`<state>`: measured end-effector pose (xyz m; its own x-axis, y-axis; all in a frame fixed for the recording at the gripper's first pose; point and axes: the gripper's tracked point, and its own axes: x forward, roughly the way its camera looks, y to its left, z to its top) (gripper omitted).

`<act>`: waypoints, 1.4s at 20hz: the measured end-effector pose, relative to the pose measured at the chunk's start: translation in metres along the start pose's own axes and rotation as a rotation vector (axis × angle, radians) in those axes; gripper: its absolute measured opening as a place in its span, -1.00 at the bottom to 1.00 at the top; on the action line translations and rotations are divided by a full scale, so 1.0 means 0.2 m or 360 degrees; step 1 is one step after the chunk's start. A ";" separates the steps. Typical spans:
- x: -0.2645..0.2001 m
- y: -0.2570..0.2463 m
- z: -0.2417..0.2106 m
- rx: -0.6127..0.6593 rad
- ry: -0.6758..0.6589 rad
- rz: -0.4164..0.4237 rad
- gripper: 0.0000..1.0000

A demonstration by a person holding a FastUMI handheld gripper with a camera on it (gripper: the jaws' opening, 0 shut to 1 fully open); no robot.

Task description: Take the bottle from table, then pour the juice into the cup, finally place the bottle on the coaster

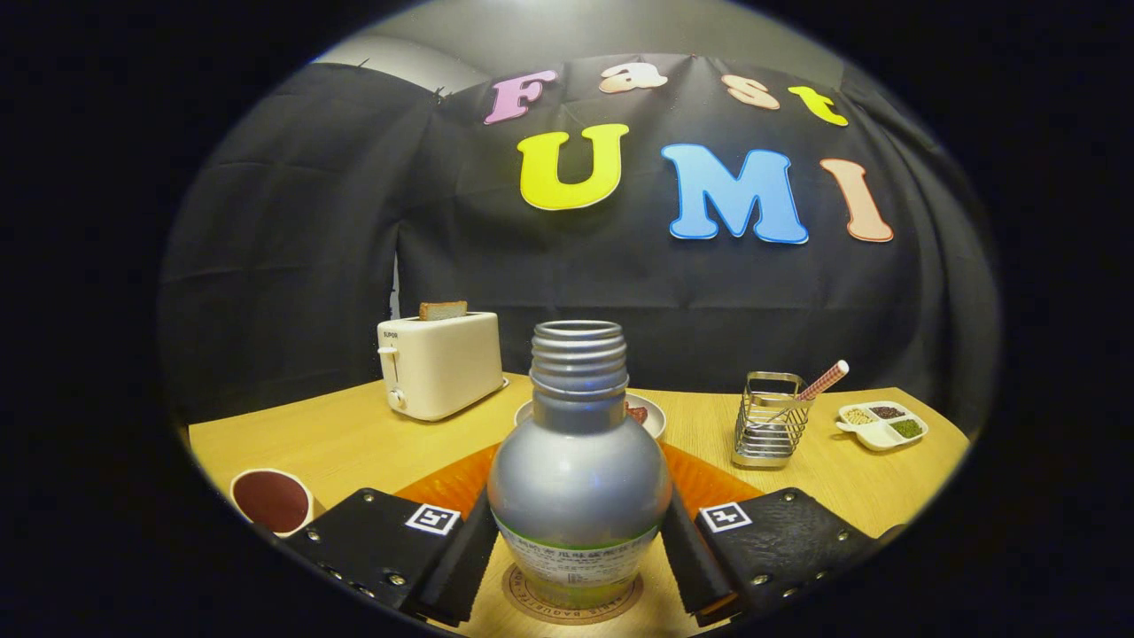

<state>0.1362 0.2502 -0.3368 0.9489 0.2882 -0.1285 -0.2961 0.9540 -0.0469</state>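
The bottle is seen standing upright, uncapped, on the coaster, whose ring of lettering is largely hidden. The bottle is flanked by the hand-held gripper; whether it is clamped cannot be told. The cup is cut off.

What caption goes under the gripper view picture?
Tongs shut on the uncapped silver bottle standing on the round coaster, cup beside.
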 end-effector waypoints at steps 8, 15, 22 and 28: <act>-0.24 0.00 0.32 0.0036 -0.0137 0.0026 0.68; -0.56 -0.33 0.86 -0.0032 -0.0202 -0.0273 0.67; -0.89 -0.54 1.30 0.0006 -0.0293 -0.0433 0.67; -1.02 -0.61 1.37 -0.0069 -0.0309 -0.0483 0.67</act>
<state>0.0083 0.0971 -0.0343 0.9961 0.0067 0.0877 0.0018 0.9953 -0.0964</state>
